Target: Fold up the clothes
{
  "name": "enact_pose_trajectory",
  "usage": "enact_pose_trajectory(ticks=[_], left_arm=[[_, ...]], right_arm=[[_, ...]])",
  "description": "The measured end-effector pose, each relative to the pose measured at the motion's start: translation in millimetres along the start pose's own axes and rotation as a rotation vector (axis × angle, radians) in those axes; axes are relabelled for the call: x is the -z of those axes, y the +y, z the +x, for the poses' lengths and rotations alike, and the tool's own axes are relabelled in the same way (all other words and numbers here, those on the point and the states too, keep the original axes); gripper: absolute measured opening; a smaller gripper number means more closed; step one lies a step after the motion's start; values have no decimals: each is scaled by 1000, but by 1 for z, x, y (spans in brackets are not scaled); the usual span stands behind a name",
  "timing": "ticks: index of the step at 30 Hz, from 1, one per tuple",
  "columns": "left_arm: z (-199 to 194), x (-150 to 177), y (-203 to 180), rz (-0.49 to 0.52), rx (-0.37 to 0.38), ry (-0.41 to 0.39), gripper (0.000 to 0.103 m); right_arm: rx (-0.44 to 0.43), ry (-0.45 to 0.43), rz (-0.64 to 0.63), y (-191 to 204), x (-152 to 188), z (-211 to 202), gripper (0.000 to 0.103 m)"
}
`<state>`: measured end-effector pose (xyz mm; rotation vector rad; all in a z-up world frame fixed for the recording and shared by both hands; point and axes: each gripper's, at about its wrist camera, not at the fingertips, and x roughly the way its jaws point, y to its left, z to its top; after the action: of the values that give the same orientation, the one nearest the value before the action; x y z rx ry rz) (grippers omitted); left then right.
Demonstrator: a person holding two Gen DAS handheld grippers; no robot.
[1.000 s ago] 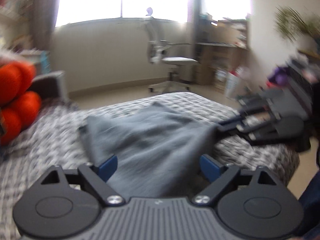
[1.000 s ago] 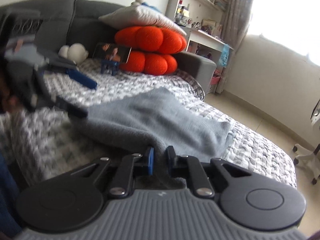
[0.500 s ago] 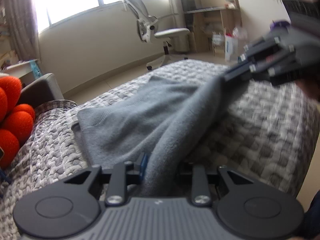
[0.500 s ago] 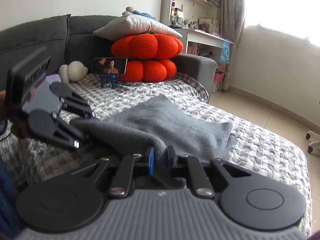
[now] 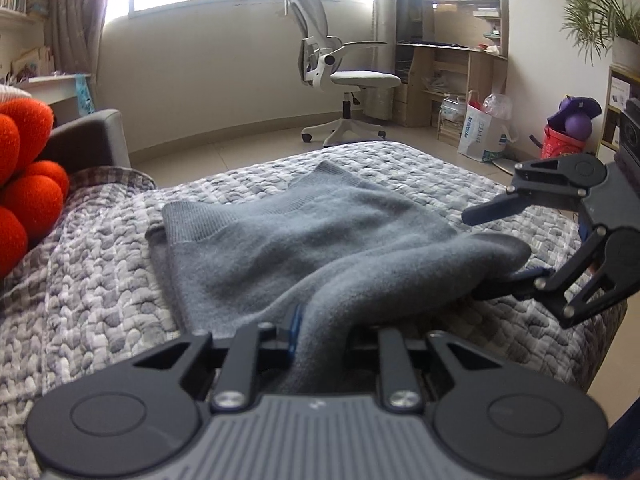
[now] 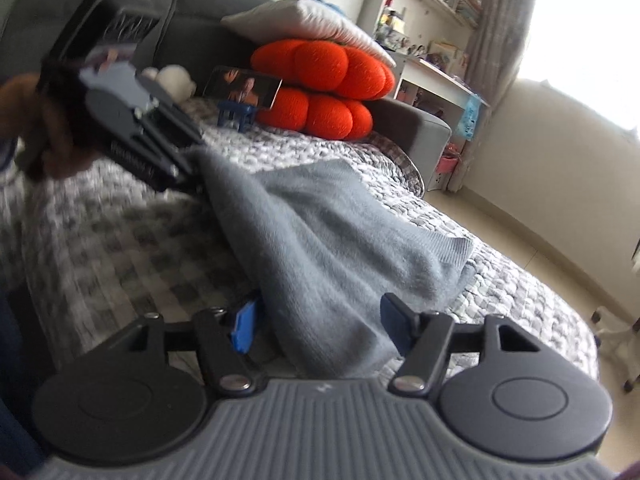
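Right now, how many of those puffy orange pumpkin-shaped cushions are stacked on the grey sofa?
2. The upper orange pumpkin-shaped cushion sits under a white pillow; the lower orange cushion lies beneath it, against the sofa's armrest. More could be hidden behind.

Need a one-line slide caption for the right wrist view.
Right gripper open around the grey sweater on the quilted bed; left gripper pinches the far end.

Grey knit sweater [image 5: 288,240]: soft, fuzzy, with ribbed hem [image 5: 208,220]. Lies partly folded on quilted grey-and-white bed cover [image 5: 80,280], far end flat, near edge lifted and bunched into rounded folds, hem doubled over.
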<state>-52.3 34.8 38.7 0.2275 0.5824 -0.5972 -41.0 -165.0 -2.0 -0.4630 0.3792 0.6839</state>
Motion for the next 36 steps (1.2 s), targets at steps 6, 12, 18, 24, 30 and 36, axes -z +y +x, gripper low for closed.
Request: enact_pose_trajectory(ticks=[6,12,18,24,30,36], left_arm=[[0,0,-1,10,-5,4,20],[0,9,-7,71,-23,27,33],[-4,22,-4,110,-50,35,38],[-18,23,-6,102,-35,19,17],[-44,17,-9,62,8,14,14],[-57,13,-8,32,27,19,15]], right_arm=[[22,49,-74,8,7,-1,20],[49,13,-18,-4,6,-7,15],[46,16,6,-5,8,-4,15],[32,-18,69,-9,6,-12,14],[-8,-44,94,-9,-2,-33,14],[-72,-73,127,-9,-12,-59,14]])
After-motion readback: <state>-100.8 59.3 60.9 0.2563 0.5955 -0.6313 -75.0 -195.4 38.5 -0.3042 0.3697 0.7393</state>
